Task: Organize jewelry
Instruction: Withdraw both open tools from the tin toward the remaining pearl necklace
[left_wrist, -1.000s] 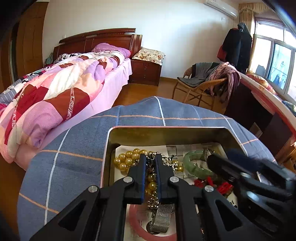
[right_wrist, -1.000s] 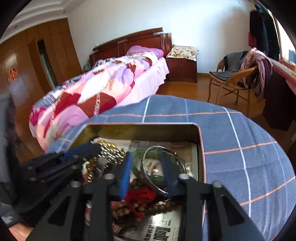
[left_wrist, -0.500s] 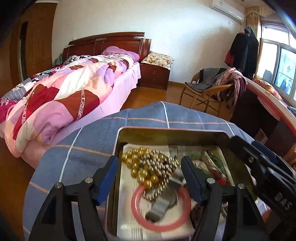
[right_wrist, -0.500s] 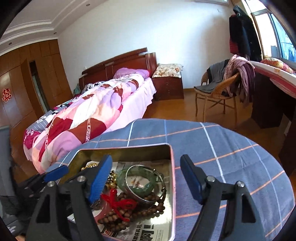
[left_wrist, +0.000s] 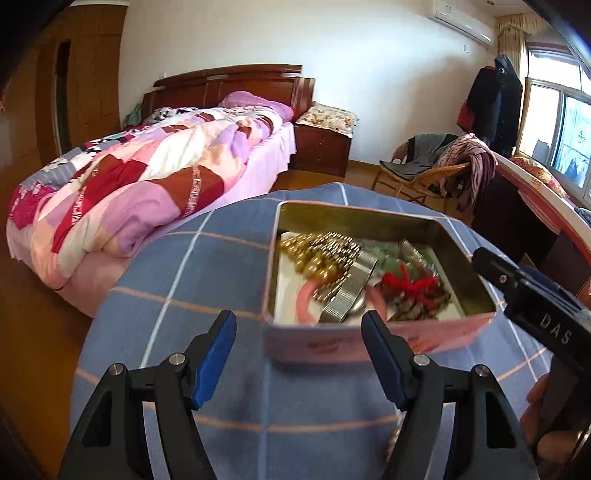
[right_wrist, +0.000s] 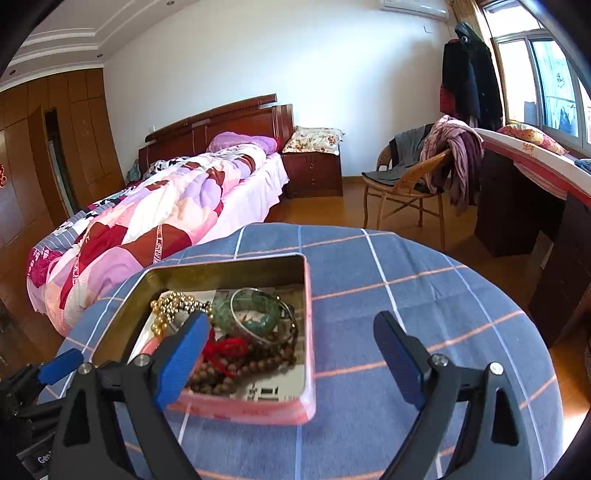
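Bedroom setting: a round tabletop (right_wrist: 406, 280) under a blue checked cloth stands near a bed (right_wrist: 159, 221) with a patchwork quilt, a wicker chair (right_wrist: 402, 184) draped with clothes behind it. On the cloth sits an open pink tin (right_wrist: 243, 406), lined with printed paper, which gathers the jewelry in one place: a gold bead necklace (left_wrist: 314, 251), a metal mesh watch band (left_wrist: 347, 295), a pink ring-shaped bangle (left_wrist: 306, 295), a green bangle (right_wrist: 245, 310) with a thin silver bangle (right_wrist: 258, 334) around it, brown wooden beads (right_wrist: 236, 373) and a red tassel (left_wrist: 406, 282). Left gripper (left_wrist: 299, 362) hangs on the near side of the tin, jaws released and empty, pointing down at the tin's front wall. Right gripper (right_wrist: 291, 363) straddles the tin's right front corner, its jaws just opened wider, spread with nothing between them; its left finger overlaps the beads in the view, though contact cannot be told. With every piece lying inside and both tools clear, the sorting step appears largely done, and the wide jaws suggest readiness to take hold of the tin or to withdraw.
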